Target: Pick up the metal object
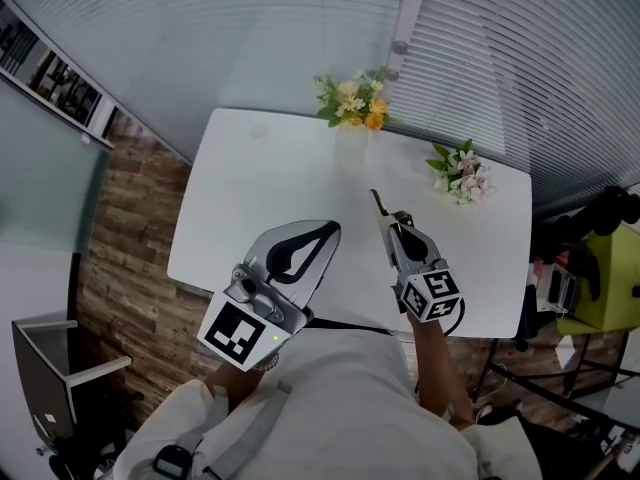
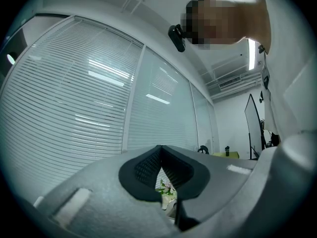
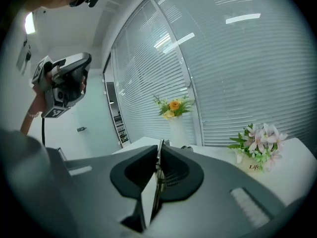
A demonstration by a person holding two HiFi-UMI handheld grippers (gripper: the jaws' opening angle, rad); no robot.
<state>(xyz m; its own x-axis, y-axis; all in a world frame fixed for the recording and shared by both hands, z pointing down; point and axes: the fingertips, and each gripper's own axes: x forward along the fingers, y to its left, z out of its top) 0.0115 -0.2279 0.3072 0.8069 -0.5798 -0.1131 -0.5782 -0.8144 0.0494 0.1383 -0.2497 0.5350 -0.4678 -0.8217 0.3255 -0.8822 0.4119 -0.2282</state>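
Observation:
My right gripper (image 1: 384,220) hovers over the middle of the white table (image 1: 260,183), shut on a thin flat metal object (image 1: 375,201) whose tip sticks out past the jaws. In the right gripper view the metal object (image 3: 157,175) stands on edge, clamped between the dark pads (image 3: 176,172). My left gripper (image 1: 330,230) is held up above the table's near edge, shut with nothing in it. Its view aims upward at the window blinds, with the pads (image 2: 143,167) meeting at the tip. The left gripper (image 3: 63,83) also shows raised at the left of the right gripper view.
A white vase of yellow and orange flowers (image 1: 352,103) stands at the table's far edge, and a small pot of pink flowers (image 1: 460,176) at the far right. Window blinds (image 1: 500,58) rise behind the table. A yellow-green object (image 1: 605,288) and clutter lie to the right.

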